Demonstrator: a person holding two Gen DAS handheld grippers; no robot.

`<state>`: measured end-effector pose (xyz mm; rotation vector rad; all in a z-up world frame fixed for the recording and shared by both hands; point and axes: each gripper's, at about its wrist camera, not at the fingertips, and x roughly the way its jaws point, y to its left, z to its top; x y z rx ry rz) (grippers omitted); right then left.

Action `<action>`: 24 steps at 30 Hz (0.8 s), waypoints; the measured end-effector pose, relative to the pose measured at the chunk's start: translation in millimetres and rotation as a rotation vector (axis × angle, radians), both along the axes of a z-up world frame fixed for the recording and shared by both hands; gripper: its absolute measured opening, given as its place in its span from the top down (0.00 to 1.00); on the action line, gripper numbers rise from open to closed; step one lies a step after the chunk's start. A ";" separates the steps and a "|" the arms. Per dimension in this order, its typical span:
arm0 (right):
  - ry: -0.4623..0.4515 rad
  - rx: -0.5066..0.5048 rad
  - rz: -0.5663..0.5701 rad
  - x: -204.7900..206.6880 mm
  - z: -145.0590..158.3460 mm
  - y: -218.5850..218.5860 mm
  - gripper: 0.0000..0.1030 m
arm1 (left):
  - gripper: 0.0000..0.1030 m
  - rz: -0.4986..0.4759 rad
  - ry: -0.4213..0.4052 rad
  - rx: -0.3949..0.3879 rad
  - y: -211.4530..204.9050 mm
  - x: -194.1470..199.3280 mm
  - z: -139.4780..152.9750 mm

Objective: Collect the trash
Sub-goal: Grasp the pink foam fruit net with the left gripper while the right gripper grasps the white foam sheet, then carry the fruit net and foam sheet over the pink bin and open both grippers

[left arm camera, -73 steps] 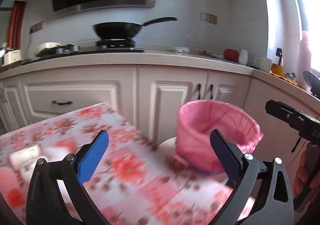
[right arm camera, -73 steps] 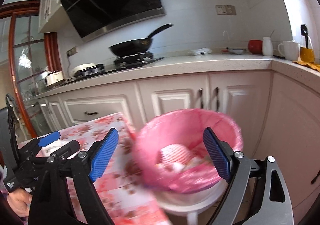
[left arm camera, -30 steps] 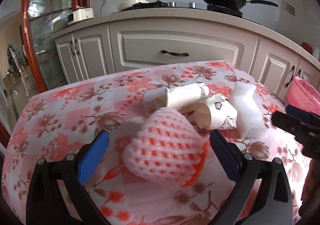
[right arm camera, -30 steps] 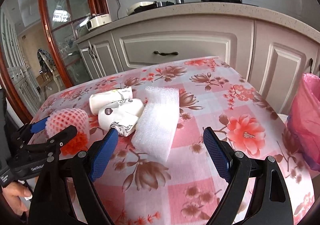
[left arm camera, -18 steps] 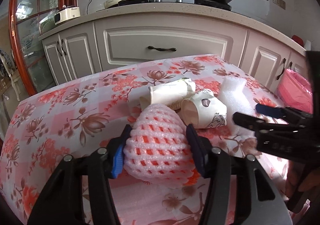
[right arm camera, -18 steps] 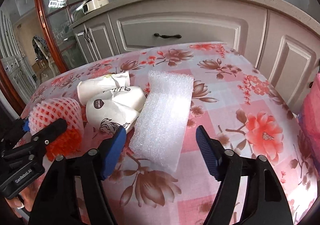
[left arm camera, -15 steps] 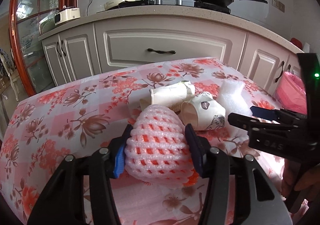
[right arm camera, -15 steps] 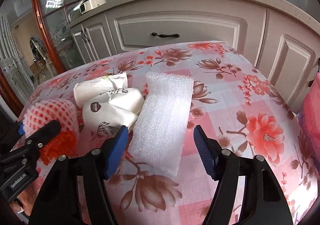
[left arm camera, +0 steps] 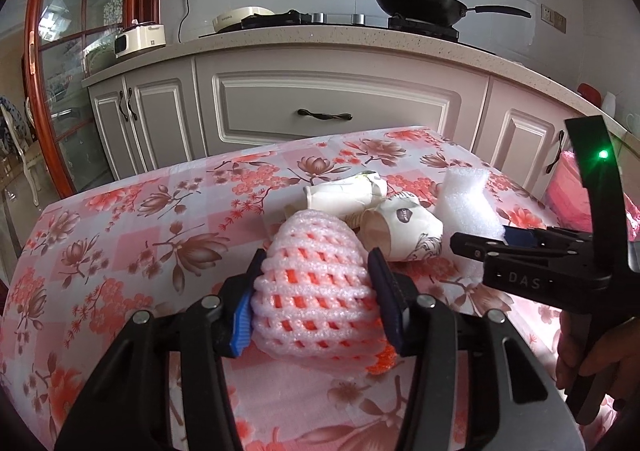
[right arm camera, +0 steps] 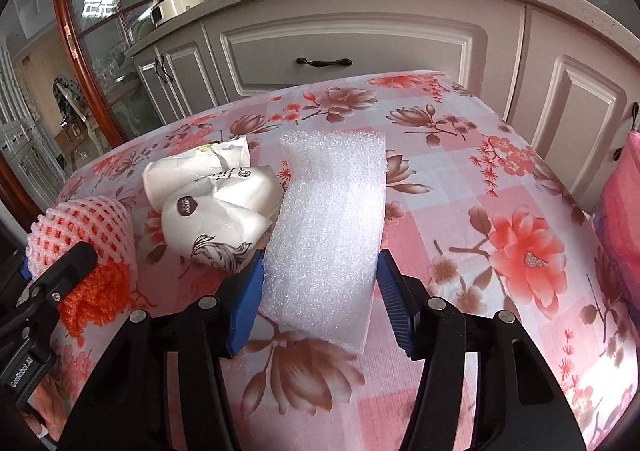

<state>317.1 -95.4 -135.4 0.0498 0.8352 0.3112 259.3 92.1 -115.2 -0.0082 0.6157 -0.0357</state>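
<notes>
- The left claw [left arm camera: 314, 291] has just been closed on the pink foam fruit net [left arm camera: 316, 283]; both blue pads are pressed into its sides, and the net is visibly pinched between them.
- A second ago the same jaws stood wide apart around the net, so the grasp is new. The net is still resting on the floral-clothed table [left arm camera: 132, 235], not yet lifted.
- The right claw [right arm camera: 320, 291] has likewise been closing, around the near end of the white foam sheet [right arm camera: 332, 219]. Both pads are seen against the sheet's edges, so it is judged to be gripped, though only lightly.
- The sheet lies flat on the table, its far end pointing toward the cabinets; it has not been raised either.
- Two crumpled paper cups [right arm camera: 216, 207] are left between the net and the sheet, touching the sheet's left edge. They are held by neither claw.
- The pink bin bag [right arm camera: 624, 203] is glimpsed at the right edge of both views, beyond the table's corner.
- With both pieces now clamped, the picking step is judged complete; lifting and carrying to the bag would follow.
- The foam is soft and light, so slipping from the shallow right-hand grip is thought possible, and the cups may be dragged along.
</notes>
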 end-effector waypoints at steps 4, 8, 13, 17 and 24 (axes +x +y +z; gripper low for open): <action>-0.027 0.024 0.006 -18.1 9.0 -6.4 0.48 | 0.52 0.012 -0.016 0.008 -5.5 -13.7 2.8; -0.055 0.042 0.016 -40.5 17.5 -12.5 0.48 | 0.52 0.024 -0.038 0.016 -13.1 -30.6 7.7; -0.092 0.060 0.033 -68.3 28.7 -22.6 0.48 | 0.52 0.024 -0.063 0.029 -24.8 -54.9 16.2; -0.124 0.071 0.044 -88.0 38.1 -30.9 0.48 | 0.52 0.022 -0.088 0.041 -34.2 -75.6 24.1; -0.175 0.076 0.069 -121.4 51.6 -40.3 0.48 | 0.52 0.024 -0.112 0.043 -45.4 -103.9 34.3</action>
